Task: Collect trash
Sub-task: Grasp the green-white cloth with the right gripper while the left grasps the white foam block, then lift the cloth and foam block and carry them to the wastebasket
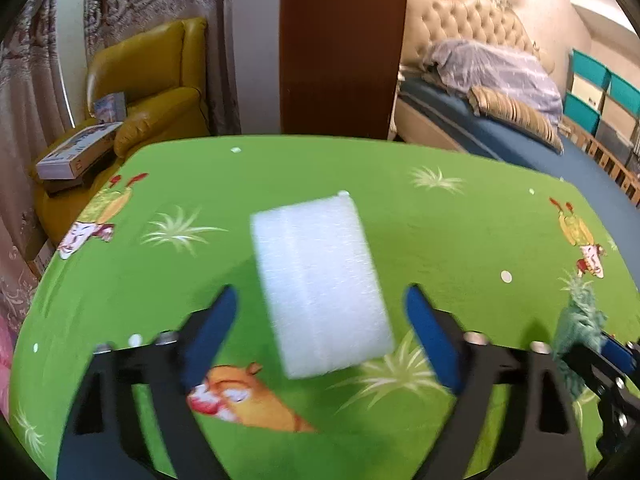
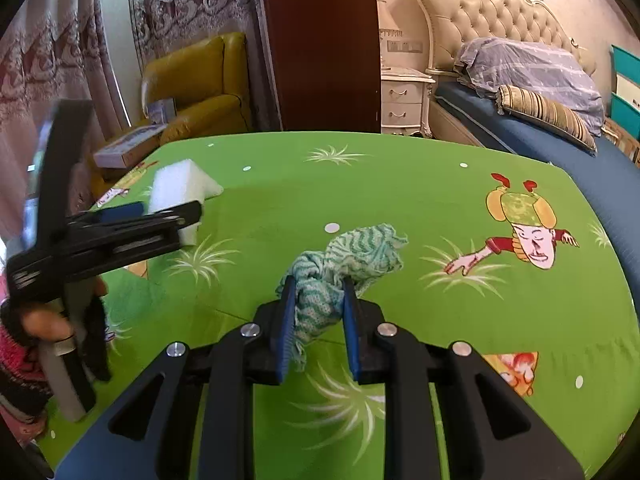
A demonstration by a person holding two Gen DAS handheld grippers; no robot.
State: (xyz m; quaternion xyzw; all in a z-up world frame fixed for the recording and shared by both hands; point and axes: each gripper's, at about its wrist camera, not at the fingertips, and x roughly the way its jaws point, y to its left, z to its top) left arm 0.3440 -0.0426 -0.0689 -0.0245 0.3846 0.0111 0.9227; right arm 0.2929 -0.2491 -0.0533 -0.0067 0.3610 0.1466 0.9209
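A white foam block lies on the green cartoon-print tablecloth. My left gripper straddles it, and a gap shows between each blue finger and the foam, so it is open. From the right wrist view the same left gripper reaches over the foam block, held by a person's hand. My right gripper is shut on a crumpled teal-and-white cloth, which bulges out past the fingertips. That right gripper and its cloth show at the right edge of the left wrist view.
Small white scraps dot the tablecloth. A yellow armchair with boxes stands beyond the table's far left corner. A brown wooden panel rises behind the table. A bed runs along the right.
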